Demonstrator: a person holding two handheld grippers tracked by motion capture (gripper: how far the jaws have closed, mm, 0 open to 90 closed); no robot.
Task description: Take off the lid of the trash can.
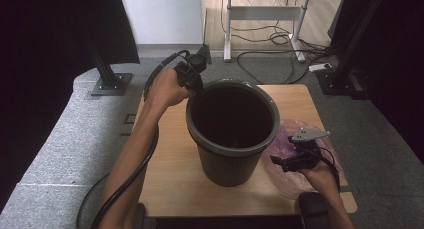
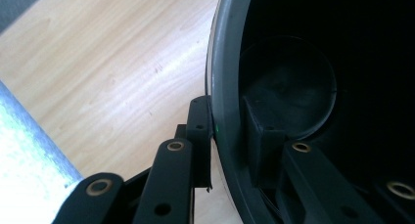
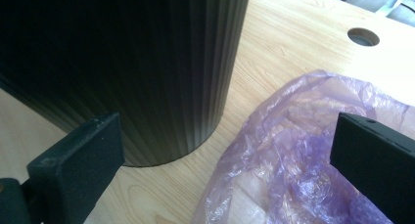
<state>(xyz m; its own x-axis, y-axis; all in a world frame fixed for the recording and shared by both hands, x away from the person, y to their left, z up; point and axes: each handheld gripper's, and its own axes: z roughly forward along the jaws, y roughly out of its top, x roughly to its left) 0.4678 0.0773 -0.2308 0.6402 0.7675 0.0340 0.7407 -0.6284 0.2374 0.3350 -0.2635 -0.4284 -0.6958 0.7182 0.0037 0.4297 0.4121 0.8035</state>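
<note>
A dark grey ribbed waste bin (image 1: 230, 164) stands upright in the middle of the wooden table (image 1: 165, 179). My left gripper (image 1: 196, 86) reaches down onto the bin's far-left rim. In the left gripper view its jaws straddle the rim (image 2: 225, 87), one pad (image 2: 199, 121) outside and the other inside, pressed on it. A crumpled purple plastic bag (image 1: 287, 134) lies on the table right of the bin. My right gripper (image 1: 277, 161) hovers low over it, open. In the right gripper view the bag (image 3: 288, 150) lies below the wide-apart jaws, with the bin wall (image 3: 147, 62) to the left.
The table has a round cable hole (image 3: 363, 36) beyond the bag. Its right edge runs close behind the bag. Grey floor surrounds the table, with a black stand base (image 1: 111, 83) at the back left and loose cables (image 1: 280, 39) at the back.
</note>
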